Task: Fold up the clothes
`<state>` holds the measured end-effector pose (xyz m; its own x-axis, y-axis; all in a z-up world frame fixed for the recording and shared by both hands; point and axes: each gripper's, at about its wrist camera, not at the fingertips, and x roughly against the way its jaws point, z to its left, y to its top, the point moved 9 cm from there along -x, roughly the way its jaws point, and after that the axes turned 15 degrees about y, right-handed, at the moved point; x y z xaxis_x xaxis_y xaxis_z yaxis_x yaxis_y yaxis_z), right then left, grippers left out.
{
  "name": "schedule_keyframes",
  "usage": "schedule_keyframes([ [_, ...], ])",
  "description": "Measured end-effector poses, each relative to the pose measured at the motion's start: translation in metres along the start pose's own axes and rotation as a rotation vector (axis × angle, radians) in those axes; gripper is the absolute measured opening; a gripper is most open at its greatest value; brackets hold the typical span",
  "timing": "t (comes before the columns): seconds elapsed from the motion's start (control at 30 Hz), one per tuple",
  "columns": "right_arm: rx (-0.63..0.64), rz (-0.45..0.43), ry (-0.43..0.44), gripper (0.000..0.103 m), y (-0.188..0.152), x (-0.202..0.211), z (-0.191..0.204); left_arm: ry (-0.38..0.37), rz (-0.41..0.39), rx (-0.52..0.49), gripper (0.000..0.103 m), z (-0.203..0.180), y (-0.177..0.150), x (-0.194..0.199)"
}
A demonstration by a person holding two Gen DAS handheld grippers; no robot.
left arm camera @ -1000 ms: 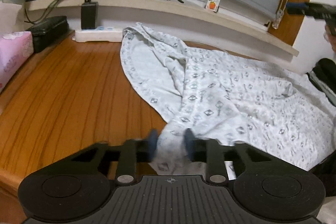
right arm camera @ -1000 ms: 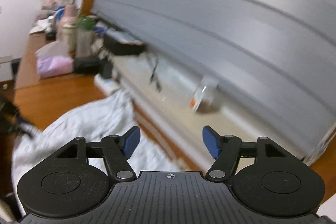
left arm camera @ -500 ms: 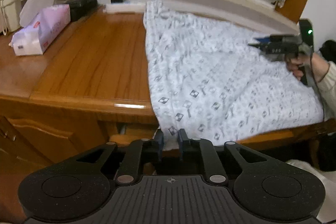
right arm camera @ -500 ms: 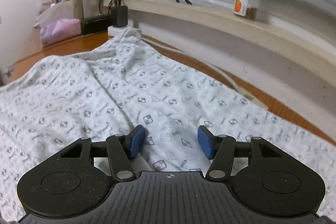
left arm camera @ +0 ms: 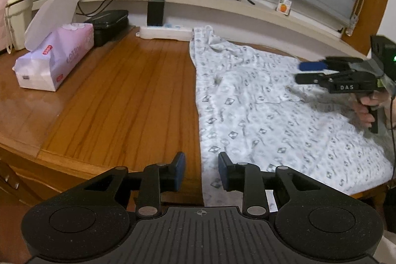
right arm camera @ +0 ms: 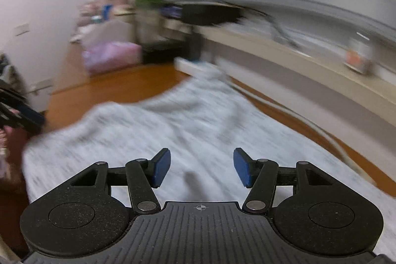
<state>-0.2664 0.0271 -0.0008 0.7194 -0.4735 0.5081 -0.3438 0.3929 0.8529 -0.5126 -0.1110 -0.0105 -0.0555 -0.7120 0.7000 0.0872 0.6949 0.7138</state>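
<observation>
a: garment (left arm camera: 267, 110) is where, exactly?

b: spread flat on the wooden table (left arm camera: 118, 100), on its right part, with the near hem hanging a little over the front edge. it is a white patterned piece, one layer as far as i can see, a few wrinkles near the far end by the power strip (left arm camera: 165, 32).

a: and the tools?

b: the left gripper (left arm camera: 201, 173) sits at the near edge with its blue pads parted, the hem's left border between them but nothing pinched. the right gripper (right arm camera: 201, 168) is spread wide above the cloth, holding nothing (its view is badly smeared, so fine detail of the cloth there is lost). in the left view you can see it hanging over the right side of the garment.

a: so how far along?

b: i judge the laying-out as done and the folding as not begun: no edge is doubled over anywhere i can see. every fold is left to make, and the far end wants smoothing first.

a: anything in the way?

b: the tissue box (left arm camera: 55, 60) stands well apart on the left.
</observation>
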Motion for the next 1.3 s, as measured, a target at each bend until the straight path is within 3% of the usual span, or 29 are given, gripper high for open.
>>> schedule_keyframes([
  [0.17,0.004,-0.008,0.161,0.057,0.031,-0.055,0.053,-0.008,-0.024,0.023,0.032,0.000,0.007,-0.008],
  [0.37,-0.037,0.059,0.174,0.056,0.032,-0.092,0.063,-0.007,-0.049,0.051,0.032,0.004,0.021,-0.018],
  [0.4,-0.044,0.066,0.170,0.048,0.030,-0.093,0.061,-0.007,-0.052,0.057,0.032,0.005,0.023,-0.020],
  [0.43,-0.060,0.056,0.197,0.017,0.029,-0.089,0.060,-0.007,-0.055,0.064,0.032,0.006,0.026,-0.022],
  [0.47,-0.076,0.046,0.223,0.004,0.029,-0.086,0.058,-0.008,-0.056,0.069,0.032,0.006,0.028,-0.025],
  [0.67,-0.036,-0.090,0.216,0.002,0.041,-0.027,0.049,-0.018,-0.065,0.069,0.032,0.008,0.048,-0.043],
  [0.8,-0.043,-0.074,0.177,0.010,0.042,-0.029,0.040,-0.018,-0.055,0.071,0.032,0.007,0.053,-0.056],
  [0.9,-0.040,-0.030,0.172,0.043,0.037,-0.053,0.046,-0.018,-0.053,0.069,0.032,0.005,0.050,-0.059],
  [0.97,-0.036,-0.011,0.173,0.045,0.035,-0.072,0.054,-0.015,-0.053,0.068,0.032,0.005,0.049,-0.060],
  [1.1,-0.056,0.025,0.172,0.061,0.036,-0.101,0.067,-0.002,-0.064,0.076,0.032,0.009,0.051,-0.060],
  [1.17,-0.053,0.040,0.163,0.059,0.034,-0.105,0.069,0.002,-0.067,0.086,0.032,0.013,0.053,-0.060],
  [1.2,-0.051,0.047,0.159,0.046,0.033,-0.107,0.070,0.004,-0.069,0.090,0.032,0.015,0.054,-0.061],
  [1.23,-0.055,0.044,0.178,0.022,0.033,-0.107,0.071,0.004,-0.071,0.096,0.032,0.017,0.054,-0.061],
  [1.3,-0.071,0.032,0.193,0.008,0.032,-0.100,0.068,0.001,-0.069,0.104,0.032,0.018,0.055,-0.062],
])
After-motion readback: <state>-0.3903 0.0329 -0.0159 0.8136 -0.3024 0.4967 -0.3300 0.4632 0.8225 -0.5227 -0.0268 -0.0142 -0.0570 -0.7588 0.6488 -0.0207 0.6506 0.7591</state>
